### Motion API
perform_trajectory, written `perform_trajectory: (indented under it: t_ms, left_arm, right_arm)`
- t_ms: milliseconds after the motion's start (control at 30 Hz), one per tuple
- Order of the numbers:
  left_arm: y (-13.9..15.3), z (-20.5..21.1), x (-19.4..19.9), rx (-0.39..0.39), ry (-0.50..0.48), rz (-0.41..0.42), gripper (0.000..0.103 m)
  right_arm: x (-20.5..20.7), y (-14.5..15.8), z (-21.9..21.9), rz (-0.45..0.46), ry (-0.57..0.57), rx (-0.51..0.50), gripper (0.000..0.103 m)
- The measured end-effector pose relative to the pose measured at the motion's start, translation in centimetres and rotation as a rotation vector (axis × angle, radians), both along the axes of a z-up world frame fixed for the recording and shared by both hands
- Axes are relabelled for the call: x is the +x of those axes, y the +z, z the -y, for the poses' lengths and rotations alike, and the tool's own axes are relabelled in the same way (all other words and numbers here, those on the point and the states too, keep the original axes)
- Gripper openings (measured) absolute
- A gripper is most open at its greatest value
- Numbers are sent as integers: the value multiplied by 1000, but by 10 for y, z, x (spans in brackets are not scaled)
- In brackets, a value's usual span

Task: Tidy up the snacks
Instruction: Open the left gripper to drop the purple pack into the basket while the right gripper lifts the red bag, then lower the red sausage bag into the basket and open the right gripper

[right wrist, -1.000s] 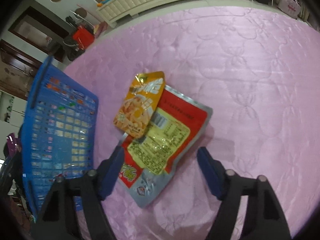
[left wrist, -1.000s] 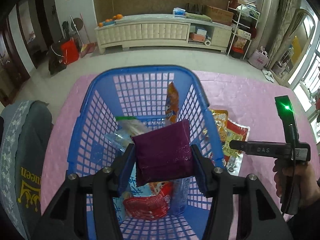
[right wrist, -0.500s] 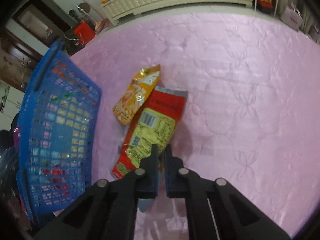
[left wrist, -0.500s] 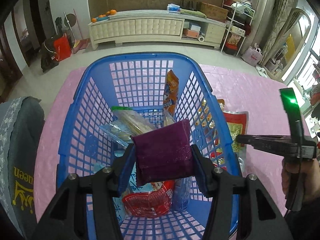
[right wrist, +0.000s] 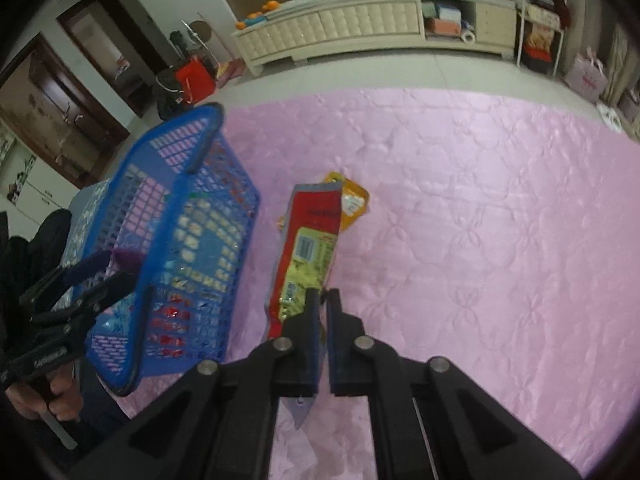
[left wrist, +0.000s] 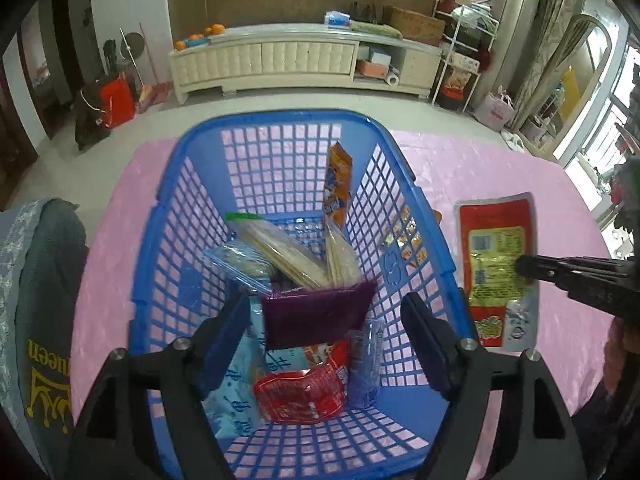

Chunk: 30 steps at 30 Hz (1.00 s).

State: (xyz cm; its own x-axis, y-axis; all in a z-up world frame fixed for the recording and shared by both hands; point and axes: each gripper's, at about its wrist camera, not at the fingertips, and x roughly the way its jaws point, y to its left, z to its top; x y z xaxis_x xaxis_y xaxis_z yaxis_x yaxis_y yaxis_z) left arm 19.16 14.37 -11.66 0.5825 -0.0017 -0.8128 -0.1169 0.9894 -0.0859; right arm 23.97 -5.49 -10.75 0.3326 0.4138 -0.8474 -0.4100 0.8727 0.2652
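**Basket nearly full, two packets left outside it**

A pink quilted tablecloth (right wrist: 480, 220) covers the table, and on it stands the blue basket (left wrist: 280, 120). Inside it lie several snacks already: clear bags of pale wafers (left wrist: 280, 248), an upright orange packet (left wrist: 339, 184), a red packet (left wrist: 300, 396) and a light blue one (left wrist: 232, 372) on the floor.

The left gripper (left wrist: 324, 316) hangs over the basket with its jaws spread wide. The purple packet (left wrist: 316, 316) sits between them, apparently touching neither finger, though the view is too steep to be sure it has come to rest on the pile.

Just beside the basket's outer wall, the red and yellow packet (right wrist: 308, 248) is off the cloth at its near end. The right gripper (right wrist: 323, 300) is clenched on its lower part, jaws pinched nearly together.

Under its far end lies a small yellow packet (right wrist: 352, 204), flat on the cloth.

By my reading, most of the sorting is done: the purple one is as good as placed, the red and yellow one is in hand, and the yellow one remains untouched.
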Motion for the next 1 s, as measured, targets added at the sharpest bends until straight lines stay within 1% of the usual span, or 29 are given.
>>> perform_trajectory:
  t_ms: [100, 333, 400, 467, 567, 633, 733, 833, 1000]
  left_arm:
    - [7, -2, -10, -14, -4, 14, 76]
    - [36, -11, -35, 19, 5, 68, 76]
    - [46, -14, -42, 21, 8, 90, 76]
    - [54, -18, -48, 21, 12, 109, 76]
    - [66, -29, -56, 15, 41, 152, 76]
    - [66, -35, -56, -7, 45, 145, 76]
    - [66, -42, -58, -8, 67, 141, 76]
    - [63, -47, -59, -3, 69, 129, 76]
    - [55, -53, -58, 19, 80, 109, 76]
  right_arm:
    - [-9, 17, 1, 32, -4, 14, 5]
    - [-25, 62, -18, 131, 24, 49, 6]
    - [-36, 80, -28, 184, 47, 48, 6]
    - [-43, 92, -34, 215, 69, 55, 6]
    - [-51, 109, -49, 242, 112, 71, 6]
    - [-52, 116, -61, 251, 138, 81, 6]
    - [-52, 120, -81, 265, 183, 70, 6]
    - [-51, 118, -94, 263, 216, 59, 6]
    - [-38, 98, -115, 216, 252, 61, 6]
